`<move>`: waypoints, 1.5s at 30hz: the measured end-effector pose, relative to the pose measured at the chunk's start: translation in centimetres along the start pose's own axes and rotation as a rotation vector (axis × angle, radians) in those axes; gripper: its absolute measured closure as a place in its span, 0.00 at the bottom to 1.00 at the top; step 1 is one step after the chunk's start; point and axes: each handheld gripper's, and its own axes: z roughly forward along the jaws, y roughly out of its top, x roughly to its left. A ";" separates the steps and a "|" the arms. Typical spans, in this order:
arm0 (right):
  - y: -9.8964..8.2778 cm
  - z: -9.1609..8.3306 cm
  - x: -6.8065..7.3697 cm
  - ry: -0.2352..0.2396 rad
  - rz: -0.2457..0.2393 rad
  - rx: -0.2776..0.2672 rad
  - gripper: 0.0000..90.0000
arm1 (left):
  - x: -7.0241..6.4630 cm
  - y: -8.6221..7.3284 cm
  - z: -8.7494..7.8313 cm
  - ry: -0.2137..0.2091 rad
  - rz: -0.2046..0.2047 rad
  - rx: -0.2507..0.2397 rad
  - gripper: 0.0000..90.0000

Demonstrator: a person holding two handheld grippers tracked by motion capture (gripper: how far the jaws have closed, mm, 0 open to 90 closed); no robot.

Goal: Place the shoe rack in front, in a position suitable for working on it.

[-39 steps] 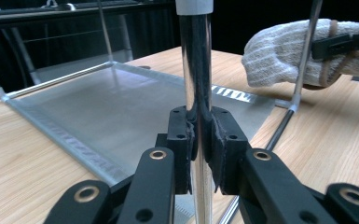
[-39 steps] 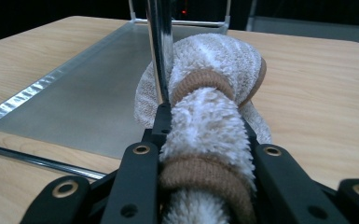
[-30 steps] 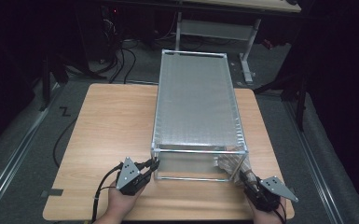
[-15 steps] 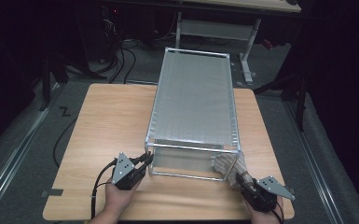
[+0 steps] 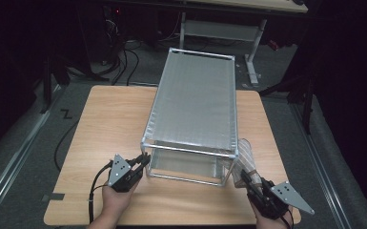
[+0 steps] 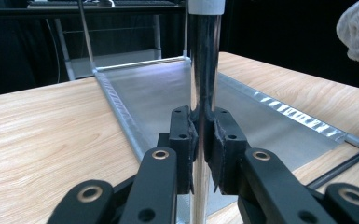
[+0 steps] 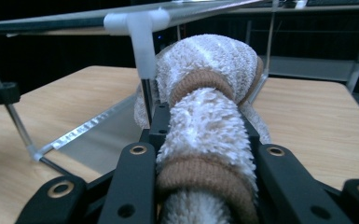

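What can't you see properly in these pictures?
- Right claw, right claw view: the fluffy sock it holds hides its tips.
- Sock's far end, same view: hidden behind its own bulge.
- Rack's lower shelf, high view: mostly covered by the top shelf.
- Pole in the left claw, left claw view: cut off at the top edge.

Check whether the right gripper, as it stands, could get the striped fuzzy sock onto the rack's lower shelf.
Probably yes: the right gripper holds the white-and-tan fuzzy sock beside the metal-framed mesh rack, whose near side looks open above the lower shelf.
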 end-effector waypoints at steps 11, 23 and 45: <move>-2.1 2.1 0.8 0.065 -0.011 0.137 0.77 | 1.9 -0.1 -0.1 0.043 -0.036 -0.005 0.89; -3.4 3.7 1.1 0.079 0.008 0.217 0.76 | 2.5 -0.4 -0.8 0.070 -0.044 0.000 0.84; -2.4 8.5 5.8 0.243 -0.090 0.226 0.76 | 1.3 -1.2 -4.5 0.112 -0.025 0.036 0.74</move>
